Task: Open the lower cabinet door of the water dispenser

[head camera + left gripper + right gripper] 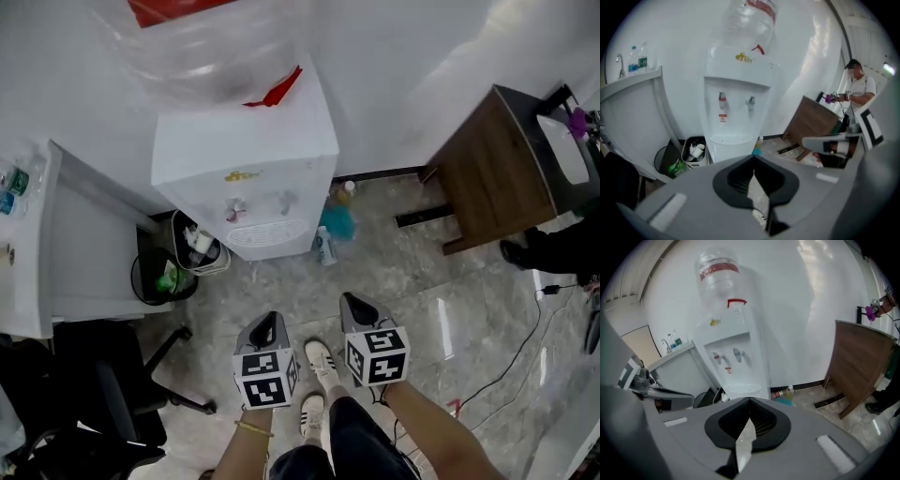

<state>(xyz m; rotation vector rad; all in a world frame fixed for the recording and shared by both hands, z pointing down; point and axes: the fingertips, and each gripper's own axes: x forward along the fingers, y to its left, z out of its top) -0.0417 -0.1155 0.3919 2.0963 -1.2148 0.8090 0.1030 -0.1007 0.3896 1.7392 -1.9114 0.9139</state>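
Two claws sit low in the head view, side by side over the grey marbled floor [441, 281], both pointing up the frame toward the white water dispenser [246, 155]. The left claw [267, 321] has its jaws closed tip to tip with nothing gripped. In the left gripper view only a thin slit shows behind the meeting tips, with floor and a shoe seen through it. The right claw [354, 302] is closed the same way and also empty. Both are well apart from the dispenser.

The dispenser stands against the white wall in the upper middle of the head view, with a clear plastic water bottle with a red label [187, 47] upended on top. In the left gripper view, its red tap [722, 99] and grey tap [751, 101] sit above the drip tray [732, 139]. The lower cabinet door [725, 152] lies below that tray. Only its top strip shows above the claw's body, too little to tell whether it is shut.

Left of the dispenser's foot are a round black waste bin [159, 281] and a small rectangular bin holding white scraps [202, 246], beside a white bench [84, 262]. A teal bottle [336, 223] stands on the floor just right of the dispenser. A brown wooden cabinet [497, 169] is at upper right and a black office chair [103, 394] at lower left. One of the person's white striped shoes [323, 361] shows between the claws' marker cubes.
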